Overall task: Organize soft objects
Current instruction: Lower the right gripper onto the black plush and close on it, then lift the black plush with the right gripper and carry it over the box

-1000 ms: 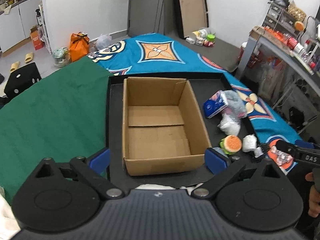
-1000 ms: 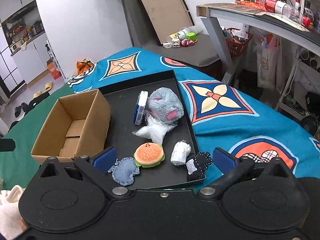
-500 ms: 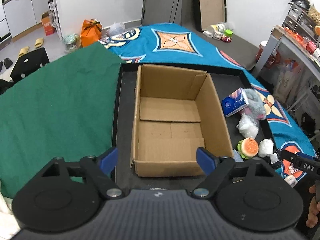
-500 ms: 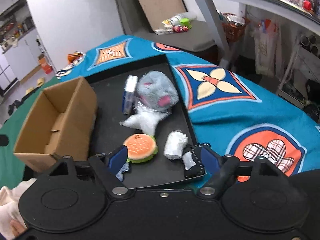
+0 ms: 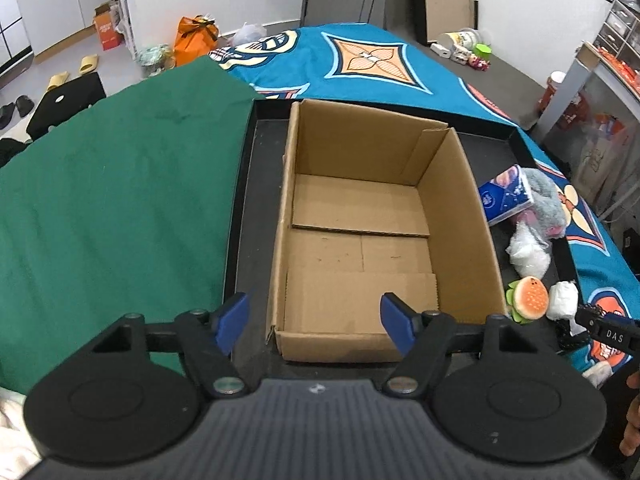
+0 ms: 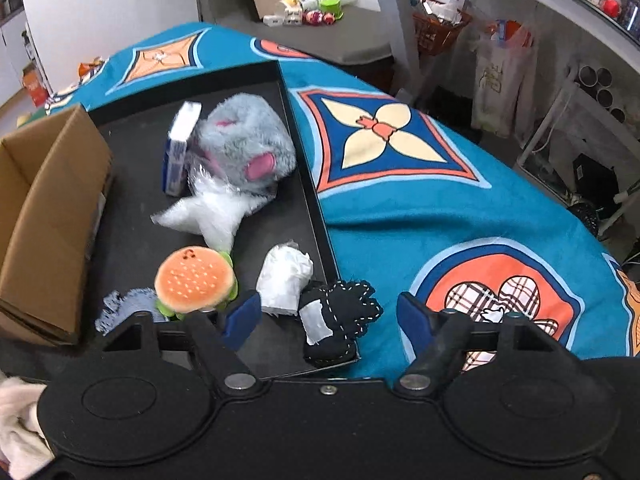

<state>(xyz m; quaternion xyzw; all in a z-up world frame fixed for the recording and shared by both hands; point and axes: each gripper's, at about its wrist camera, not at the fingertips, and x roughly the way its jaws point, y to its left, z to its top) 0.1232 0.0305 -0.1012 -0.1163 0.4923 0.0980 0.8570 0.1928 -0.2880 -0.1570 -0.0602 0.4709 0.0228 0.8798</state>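
Note:
An open, empty cardboard box [image 5: 360, 232] stands on a black tray [image 5: 256, 208]. My left gripper [image 5: 316, 320] is open and empty above the box's near wall. Right of the box lie a burger plush [image 6: 194, 278], a white wad [image 6: 284, 276], a black stitched plush [image 6: 340, 320], a grey-blue fabric piece [image 6: 120, 306], a white bag [image 6: 208, 216], a grey furry plush [image 6: 244, 144] and a blue tissue pack [image 6: 180, 148]. My right gripper [image 6: 328, 320] is open and empty, with the black stitched plush between its fingers' line.
A green cloth [image 5: 112, 200] covers the table left of the tray, a blue patterned cloth [image 6: 420, 200] the right. The box's side [image 6: 52, 208] shows at the left of the right wrist view. A metal shelf [image 5: 600, 80] stands to the right.
Both grippers have moved forward and down. The left one now sits over the box's near wall. The right one has swung right, from the burger plush to the black stitched plush.

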